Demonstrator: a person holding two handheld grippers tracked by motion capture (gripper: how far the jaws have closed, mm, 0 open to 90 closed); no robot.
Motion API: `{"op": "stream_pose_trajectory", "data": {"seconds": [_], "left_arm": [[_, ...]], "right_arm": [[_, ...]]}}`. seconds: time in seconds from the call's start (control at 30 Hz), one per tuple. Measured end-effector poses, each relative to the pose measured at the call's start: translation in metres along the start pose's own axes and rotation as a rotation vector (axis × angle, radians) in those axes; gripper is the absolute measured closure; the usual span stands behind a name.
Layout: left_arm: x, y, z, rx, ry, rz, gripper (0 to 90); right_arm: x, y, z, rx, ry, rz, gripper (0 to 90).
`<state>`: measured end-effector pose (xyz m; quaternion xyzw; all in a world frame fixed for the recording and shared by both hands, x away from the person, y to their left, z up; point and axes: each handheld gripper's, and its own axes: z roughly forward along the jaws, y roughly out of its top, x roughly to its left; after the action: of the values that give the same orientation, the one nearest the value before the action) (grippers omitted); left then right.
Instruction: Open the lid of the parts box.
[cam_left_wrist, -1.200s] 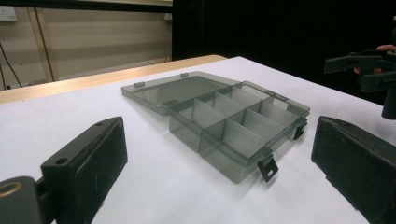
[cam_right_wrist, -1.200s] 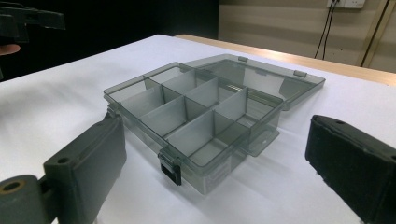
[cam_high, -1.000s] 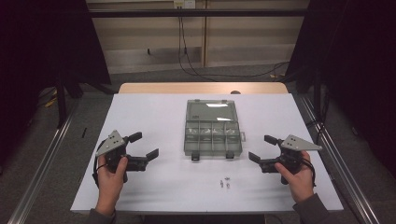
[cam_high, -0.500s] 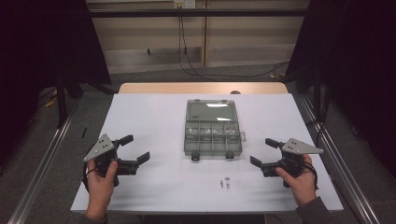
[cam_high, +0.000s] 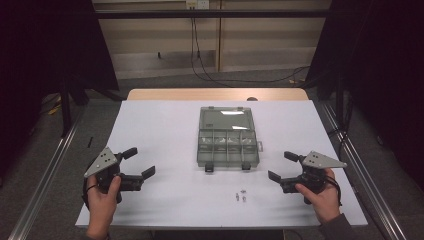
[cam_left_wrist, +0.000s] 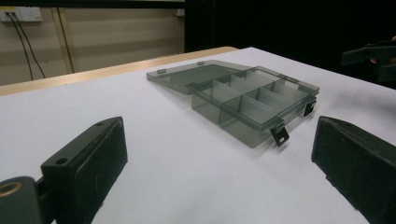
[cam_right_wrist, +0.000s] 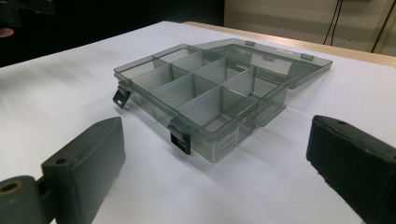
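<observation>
Since a second ago: left tongs (cam_high: 136, 162) have drawn back toward 7 o'clock on the white rectangular surface (cam_high: 165, 130); right tongs (cam_high: 281, 166) have shifted only slightly, staying near 4 o'clock.

Item 1. Smoke-grey translucent plastic compartment box (cam_high: 228, 148), one. Position: centre of the surface, well apart from both tongs. Hinged lid (cam_high: 225, 118) lies open, flat toward 12 o'clock. Tray divided into eight cells, two rows of four; none visibly holds anything. Two dark latch tabs (cam_high: 209, 167) hang from the 6 o'clock edge. Handling, as a judgement: light, rigid, thin-walled, smooth enough to slide on the sheet; likely to crack if squeezed hard. Best hold is a side wall or the front rim near a latch, with the other tongs steadying the opposite side.

Item 2. Small silvery metal pieces (cam_high: 242, 195), seemingly three, too small to identify. Position: 6 o'clock of the box, nearer the right tongs.

Item 3. Tongs, two. Both stand apart, jaws wide, holding nothing, each aimed at the box.

Item 4. Hands, two, one per tongs.
</observation>
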<state>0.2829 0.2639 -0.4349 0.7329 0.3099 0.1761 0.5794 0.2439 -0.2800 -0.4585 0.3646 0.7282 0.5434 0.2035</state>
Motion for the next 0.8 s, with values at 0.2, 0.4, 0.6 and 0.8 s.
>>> {"op": "stream_pose_trajectory", "data": {"seconds": [0.2, 0.4, 0.6, 0.8], "left_arm": [[0.000, 0.000, -0.004, -0.009, 0.010, -0.004, 3.5], [-0.001, 0.000, -0.004, -0.005, 0.008, 0.002, 3.5], [0.000, -0.001, -0.005, -0.016, 0.005, -0.006, 3.5], [0.000, 0.000, -0.005, -0.011, 0.004, 0.000, 3.5]], "right_arm": [[0.005, -0.001, 0.004, 0.015, 0.016, -0.009, 4.0], [0.008, -0.001, 0.008, 0.013, 0.037, -0.010, 4.0], [0.013, -0.001, 0.014, 0.024, 0.064, -0.010, 4.3], [0.020, 0.001, 0.023, 0.030, 0.097, -0.017, 6.3]]}}
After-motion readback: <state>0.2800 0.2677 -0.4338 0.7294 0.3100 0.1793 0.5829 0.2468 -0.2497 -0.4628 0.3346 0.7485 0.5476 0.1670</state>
